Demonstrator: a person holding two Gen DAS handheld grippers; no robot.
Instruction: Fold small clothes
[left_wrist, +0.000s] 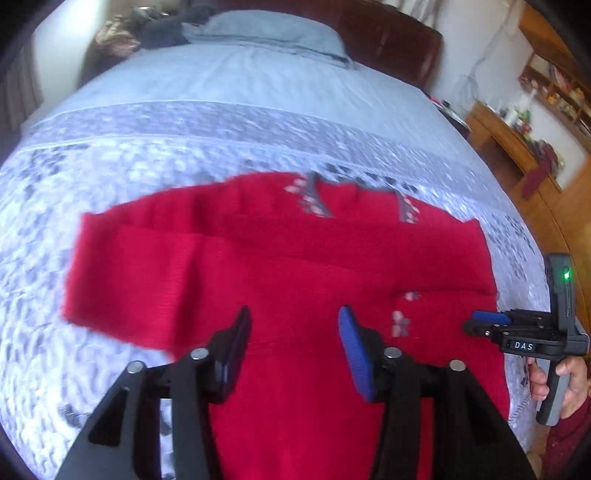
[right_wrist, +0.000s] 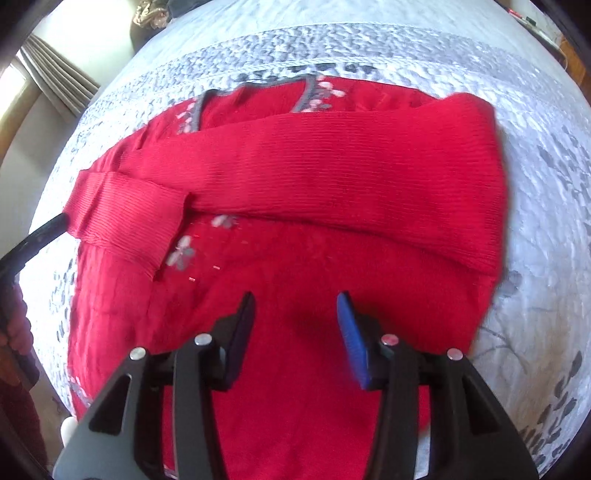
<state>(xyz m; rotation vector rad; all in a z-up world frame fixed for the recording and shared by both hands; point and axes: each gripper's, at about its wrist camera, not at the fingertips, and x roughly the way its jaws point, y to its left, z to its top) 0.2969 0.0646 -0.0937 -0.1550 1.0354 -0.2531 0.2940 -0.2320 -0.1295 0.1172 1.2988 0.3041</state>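
Sweater: lying flat on the bedspread, sleeves folded across.
Left gripper: we are holding it released, empty.
Right gripper: released, hovering.
Next: we are probably folding the near hem upward.

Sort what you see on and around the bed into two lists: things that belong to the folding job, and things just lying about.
Belongs to the job:
red sweater
left gripper
right gripper

Just lying about:
pillow
dark clothes pile
wooden shelves
curtain

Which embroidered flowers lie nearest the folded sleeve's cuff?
The flowers on the sweater's front, right beside the cuff; the other flowers sit higher, along the grey neckline.
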